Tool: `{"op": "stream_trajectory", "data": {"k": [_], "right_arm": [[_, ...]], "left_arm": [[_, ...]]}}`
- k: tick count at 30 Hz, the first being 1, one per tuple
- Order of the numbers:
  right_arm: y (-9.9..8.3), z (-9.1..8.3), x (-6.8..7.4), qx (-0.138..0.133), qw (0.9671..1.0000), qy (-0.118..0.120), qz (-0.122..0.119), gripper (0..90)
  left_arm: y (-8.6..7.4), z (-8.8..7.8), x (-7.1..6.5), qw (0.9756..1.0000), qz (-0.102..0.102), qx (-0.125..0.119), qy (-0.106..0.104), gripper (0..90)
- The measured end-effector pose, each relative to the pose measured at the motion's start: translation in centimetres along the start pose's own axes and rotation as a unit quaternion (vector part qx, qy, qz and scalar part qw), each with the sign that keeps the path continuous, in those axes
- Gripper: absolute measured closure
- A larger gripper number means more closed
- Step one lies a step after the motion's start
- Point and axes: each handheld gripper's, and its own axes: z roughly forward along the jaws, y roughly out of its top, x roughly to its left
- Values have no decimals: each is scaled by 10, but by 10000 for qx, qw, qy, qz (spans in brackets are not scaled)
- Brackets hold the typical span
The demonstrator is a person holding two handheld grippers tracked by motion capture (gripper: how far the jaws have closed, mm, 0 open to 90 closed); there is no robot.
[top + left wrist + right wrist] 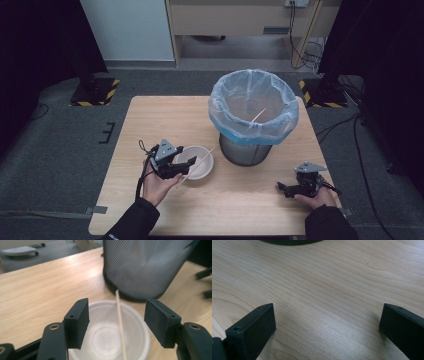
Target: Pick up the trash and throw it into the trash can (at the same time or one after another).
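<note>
**Item: wooden stick, lying across a white bowl**

Wooden stick [120,320]: thin, light, stiff, probably brittle and prone to roll; best pinched mid-length, where it spans the bowl. Rests slantwise over white bowl [197,161], likely light plastic that would slide if nudged. Left gripper [116,323]: jaws wide apart astride the stick, touching nothing. Mesh bin [252,117] just beyond, on tabletop [150,120]. Right gripper [325,327]: jaws open, empty, over bare wood

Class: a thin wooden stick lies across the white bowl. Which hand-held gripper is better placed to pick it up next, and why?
The left hand-held gripper: its open jaws straddle the thin wooden stick over the round white plastic bowl. The right hand-held gripper rests open on the light wooden table, beyond the black mesh bin.
</note>
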Motion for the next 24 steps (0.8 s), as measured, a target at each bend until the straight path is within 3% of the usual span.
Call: {"op": "stream_trajectory", "data": {"k": [2,6,13,24], "right_arm": [[0,0,0,1,10000,0,0,8],[0,0,0,7,10000,27,-14,6],[0,0,0,8,10000,37,-25,6],[0,0,0,3,10000,48,-31,6]], "left_arm": [[-7,5,1,9999,-63,130,-28,363],[-19,14,2,9994,30,352,45,363],[-25,29,2,9988,-25,481,-65,382],[-30,47,-1,9955,-71,903,-287,564]]}}
